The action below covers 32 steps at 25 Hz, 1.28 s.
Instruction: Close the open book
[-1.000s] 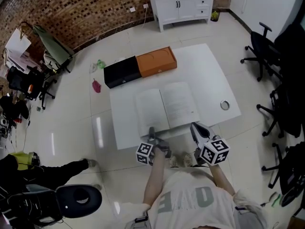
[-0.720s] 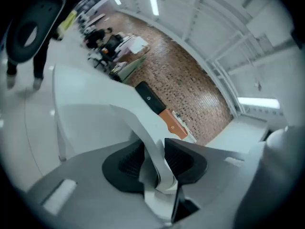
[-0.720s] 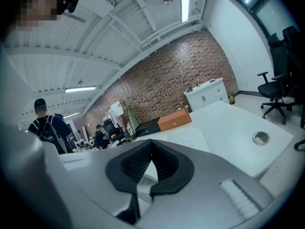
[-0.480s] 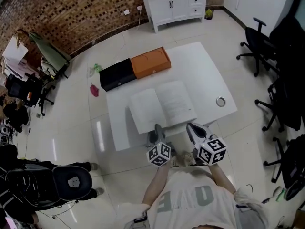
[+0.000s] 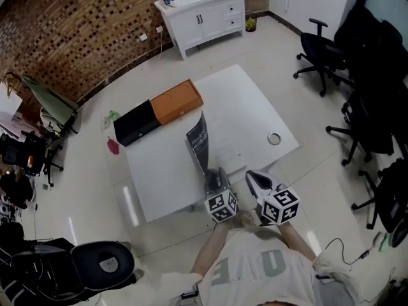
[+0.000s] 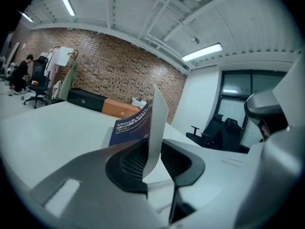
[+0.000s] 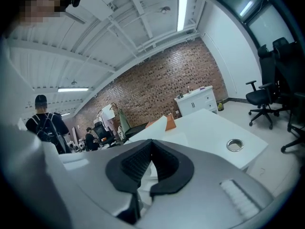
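Half of the closing is done: the left gripper (image 5: 215,178), whose jaws have just been closing, pinches the left cover of the book (image 5: 199,142), which was flat before and now stands upright on the middle of the desk (image 5: 159,171), so next it must fold rightward, while the right gripper (image 5: 255,179) waits, jaws pressed together and empty.

left gripper (image 6: 153,149), jaws just closing on book (image 6: 131,126), cover raised upright

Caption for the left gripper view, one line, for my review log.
Left gripper, jaws just closed further, grips the book by its cover, standing it upright over the table.
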Motion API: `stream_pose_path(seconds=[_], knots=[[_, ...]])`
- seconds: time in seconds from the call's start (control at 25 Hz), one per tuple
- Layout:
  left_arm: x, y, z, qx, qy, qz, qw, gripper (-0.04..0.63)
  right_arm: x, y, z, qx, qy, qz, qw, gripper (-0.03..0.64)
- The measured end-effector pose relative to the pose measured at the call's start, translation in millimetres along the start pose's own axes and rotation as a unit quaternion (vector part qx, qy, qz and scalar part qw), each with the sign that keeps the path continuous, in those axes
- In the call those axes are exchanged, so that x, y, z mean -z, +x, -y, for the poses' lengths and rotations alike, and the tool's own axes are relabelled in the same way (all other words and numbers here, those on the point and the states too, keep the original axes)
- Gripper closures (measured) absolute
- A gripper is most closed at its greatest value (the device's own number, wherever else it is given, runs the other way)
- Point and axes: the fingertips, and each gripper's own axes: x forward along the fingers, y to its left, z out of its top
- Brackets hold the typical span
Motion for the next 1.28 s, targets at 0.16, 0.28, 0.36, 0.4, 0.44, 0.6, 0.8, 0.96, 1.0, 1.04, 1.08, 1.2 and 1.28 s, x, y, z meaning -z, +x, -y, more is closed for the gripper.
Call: stream_pose_path(seconds=[0.16,0.28,0.36,0.4,0.44,0.6,0.8,0.96,1.0,1.04,1.08,1.2,1.28], knots=[[20,23,19,0.020,0.019,-0.045,0.9986,0.480,-9,-8,22,0.032,0.010,0.013,0.999,0.612],[30,36,28,0.035,0.036,-0.070,0.9963,0.424,-15,-11,35,0.052,0.018,0.018,0.998,0.612],[39,38,33,0.045,0.048,-0.079,0.9947,0.404,-13,-16,41,0.060,0.023,0.021,0.998,0.612],[43,38,35,0.049,0.047,-0.080,0.9945,0.400,-11,-18,44,0.062,0.024,0.021,0.998,0.612],[45,37,37,0.053,0.043,-0.078,0.9947,0.400,-10,-21,47,0.063,0.025,0.021,0.997,0.612],[38,28,47,0.074,0.022,-0.047,0.9959,0.397,-6,-22,49,0.056,0.028,0.018,0.998,0.612],[-20,15,41,0.093,0.040,0.032,0.9943,0.403,-11,8,30,0.026,0.025,0.010,0.999,0.612],[-89,-10,3,0.048,0.069,0.107,0.9907,0.457,-19,33,3,-0.007,0.010,0.010,1.000,0.612],[-104,-18,-7,0.033,0.073,0.123,0.9892,0.491,-21,40,-3,-0.014,0.002,0.011,1.000,0.612],[-118,-25,-17,0.017,0.076,0.137,0.9875,0.526,-25,47,-9,-0.021,-0.009,0.013,1.000,0.612],[-132,-33,-27,0.002,0.078,0.150,0.9856,0.550,-30,53,-15,-0.027,-0.019,0.016,0.999,0.612],[-163,-63,-54,-0.037,0.081,0.183,0.9790,0.589,-42,65,-36,-0.044,-0.041,0.033,0.998,0.612],[-172,-83,-75,-0.054,0.060,0.194,0.9776,0.584,-45,71,-52,-0.056,-0.046,0.042,0.997,0.612]])
